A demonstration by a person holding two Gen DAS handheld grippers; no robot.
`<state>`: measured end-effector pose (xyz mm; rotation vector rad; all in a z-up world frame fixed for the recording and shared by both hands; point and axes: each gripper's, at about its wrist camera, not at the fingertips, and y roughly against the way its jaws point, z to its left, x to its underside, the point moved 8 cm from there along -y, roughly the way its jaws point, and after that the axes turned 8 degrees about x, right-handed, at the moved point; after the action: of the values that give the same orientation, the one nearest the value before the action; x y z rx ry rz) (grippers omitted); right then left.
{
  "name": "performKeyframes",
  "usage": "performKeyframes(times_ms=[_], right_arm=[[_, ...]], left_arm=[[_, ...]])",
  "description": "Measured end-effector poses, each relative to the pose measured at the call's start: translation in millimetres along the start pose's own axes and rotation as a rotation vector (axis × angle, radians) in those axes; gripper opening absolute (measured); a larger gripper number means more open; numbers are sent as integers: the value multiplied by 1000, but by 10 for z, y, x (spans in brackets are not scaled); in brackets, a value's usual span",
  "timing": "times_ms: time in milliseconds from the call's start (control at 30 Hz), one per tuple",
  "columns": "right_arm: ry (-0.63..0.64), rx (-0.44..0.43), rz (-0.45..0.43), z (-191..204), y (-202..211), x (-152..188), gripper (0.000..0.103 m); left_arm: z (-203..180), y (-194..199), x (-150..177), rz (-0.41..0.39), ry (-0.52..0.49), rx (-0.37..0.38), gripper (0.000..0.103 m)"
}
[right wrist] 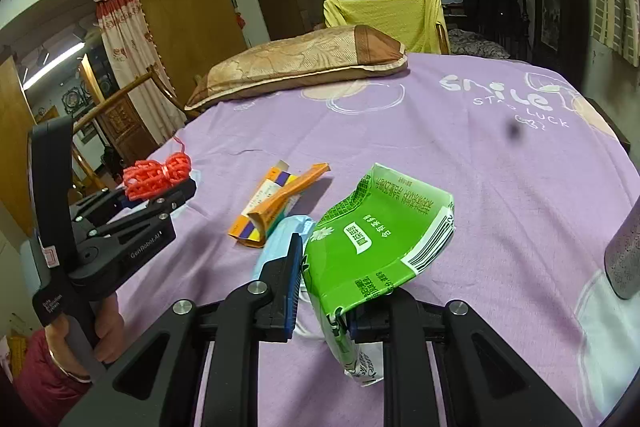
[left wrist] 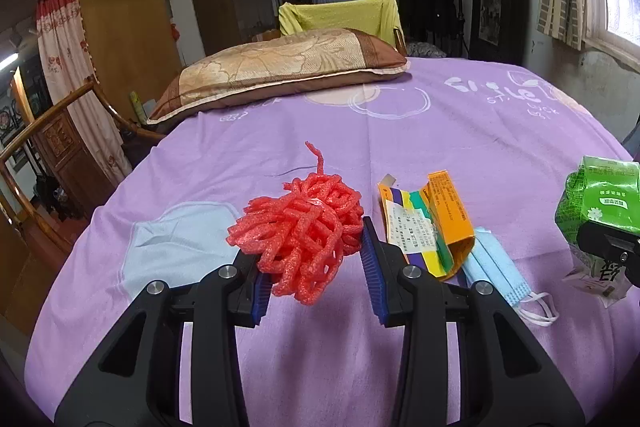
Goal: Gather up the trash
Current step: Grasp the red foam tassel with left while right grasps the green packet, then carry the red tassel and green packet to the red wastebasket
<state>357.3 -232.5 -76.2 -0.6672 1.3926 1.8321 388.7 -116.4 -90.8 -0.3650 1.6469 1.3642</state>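
A red foam net (left wrist: 300,227) lies on the purple bedsheet (left wrist: 360,131) between the open fingers of my left gripper (left wrist: 316,259); the left pad touches it, the right pad stands apart. The net also shows in the right wrist view (right wrist: 156,175). My right gripper (right wrist: 324,283) holds a crumpled green wrapper (right wrist: 380,235) above the sheet, its jaws partly closed on the wrapper's lower part. An orange flattened box (left wrist: 432,223) and a blue face mask (left wrist: 500,267) lie between the two grippers.
A brown patterned pillow (left wrist: 280,67) lies at the far end of the bed. A light blue print patch (left wrist: 176,243) is on the sheet at left. A wooden chair (left wrist: 60,131) stands beside the bed's left edge. A grey cylinder (right wrist: 624,251) is at right.
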Motion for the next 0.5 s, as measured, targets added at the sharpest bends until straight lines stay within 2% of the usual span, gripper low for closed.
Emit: performKeyframes(times_ms=[100,233,500], right_arm=[[-4,-18,-9,26,82,10,19],[-4,-45,-33,73,242,36,20],[-3,-88,-74,122,494,90,21]], left_arm=[[21,104,49,-9,14,5,40],[94,293,107,-20,88,56,40],[119,709,205,-33,150,79,40]])
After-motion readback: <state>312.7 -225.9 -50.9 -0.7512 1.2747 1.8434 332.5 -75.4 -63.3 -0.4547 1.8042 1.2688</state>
